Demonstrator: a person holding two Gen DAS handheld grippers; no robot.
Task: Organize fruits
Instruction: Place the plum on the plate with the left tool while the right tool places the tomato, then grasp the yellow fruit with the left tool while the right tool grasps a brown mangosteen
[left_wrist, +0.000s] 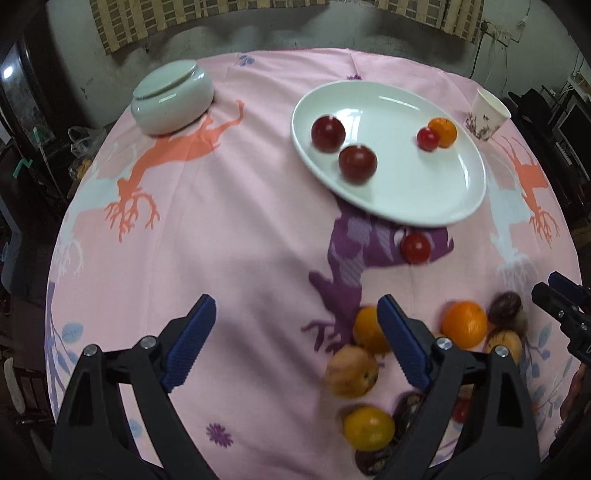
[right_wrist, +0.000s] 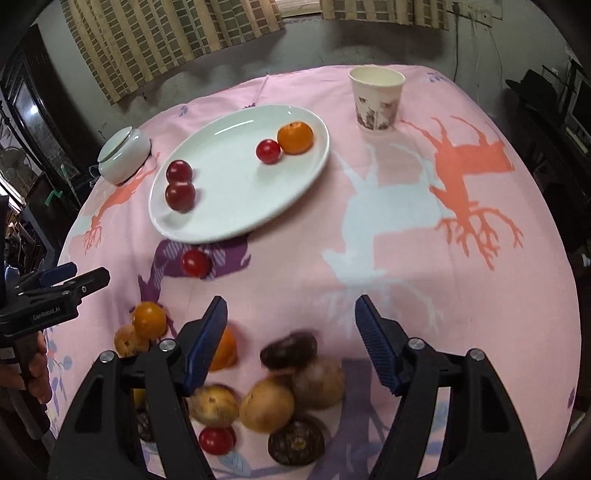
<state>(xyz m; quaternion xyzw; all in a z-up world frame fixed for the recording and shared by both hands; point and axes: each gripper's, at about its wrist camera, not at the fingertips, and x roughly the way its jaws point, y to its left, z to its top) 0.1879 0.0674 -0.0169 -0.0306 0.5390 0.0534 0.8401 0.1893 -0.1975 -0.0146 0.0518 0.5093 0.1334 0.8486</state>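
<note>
Between my left gripper's (left_wrist: 295, 332) ribbed blue pads, spread wide, I see only bare pink cloth; nothing is held. Its right finger overlaps an orange (left_wrist: 369, 330), with a mottled yellow-brown fruit (left_wrist: 351, 371) just below and a yellow-orange citrus (left_wrist: 368, 428) nearer the lens. My right gripper (right_wrist: 290, 330) is equally wide open and empty, hovering over the main heap: a dark purple wrinkled fruit (right_wrist: 289, 350), two tan round fruits (right_wrist: 266, 406) touching, a speckled one (right_wrist: 213, 405), a small red tomato (right_wrist: 216, 440) and a dark flat-topped fruit (right_wrist: 296, 442). Motion blur softens these, so I cannot name them more closely; several more are cut off behind the black finger frames.

Beyond lies open tablecloth (left_wrist: 240, 240), soft and creased, printed with deer shapes. One glossy red tomato (left_wrist: 415, 247) sits alone just short of the plate's rim. On the white oval plate (left_wrist: 406, 192), smooth and shiny, two dark red plums (left_wrist: 343, 146) rest close together near its left end, well apart from a cherry tomato (left_wrist: 427, 139) touching a tangerine (left_wrist: 443, 132). A lidded white ceramic jar (left_wrist: 173, 98) stands far left, a paper cup (right_wrist: 376, 98) far right, both near the table edge.
</note>
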